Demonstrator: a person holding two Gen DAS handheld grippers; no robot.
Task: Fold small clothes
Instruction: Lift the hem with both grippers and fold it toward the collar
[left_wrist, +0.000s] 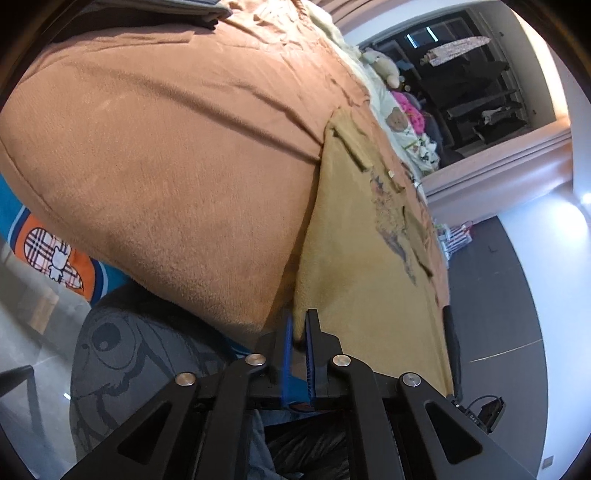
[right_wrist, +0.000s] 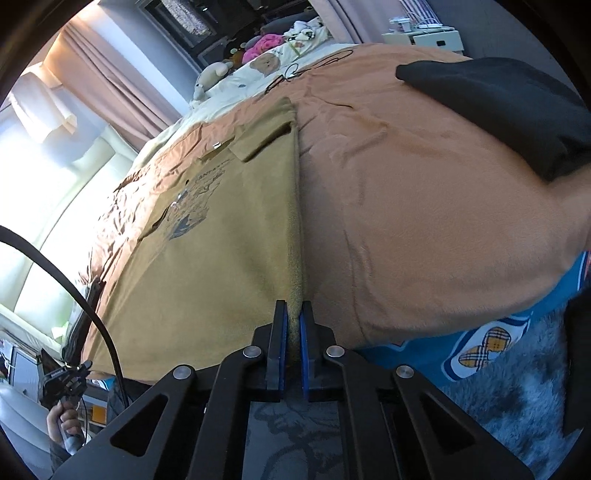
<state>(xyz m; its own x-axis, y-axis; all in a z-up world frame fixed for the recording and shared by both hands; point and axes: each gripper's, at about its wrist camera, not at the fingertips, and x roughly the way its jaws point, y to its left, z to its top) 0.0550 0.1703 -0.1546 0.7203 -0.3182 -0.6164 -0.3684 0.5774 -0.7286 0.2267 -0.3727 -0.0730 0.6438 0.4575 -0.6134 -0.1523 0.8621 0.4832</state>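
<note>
A mustard-yellow small shirt (left_wrist: 354, 266) with a printed chest design lies spread on an orange-brown blanket (left_wrist: 166, 155) on a bed. My left gripper (left_wrist: 300, 325) is shut on the shirt's near hem corner, with cloth pinched between its blue pads. In the right wrist view the same shirt (right_wrist: 229, 236) stretches away, and my right gripper (right_wrist: 292, 314) is shut on the hem at its other near corner, a strip of yellow cloth showing between the pads. The shirt's sleeves appear folded in over its front.
A dark folded garment (right_wrist: 517, 107) lies on the blanket (right_wrist: 424, 206) at the far right. Plush toys and a cream bear-print cover (right_wrist: 266, 62) sit at the bed's head. A blue cartoon sheet (right_wrist: 480, 343) hangs at the near edge. A hand holding the other gripper's handle (right_wrist: 62, 424) shows low left.
</note>
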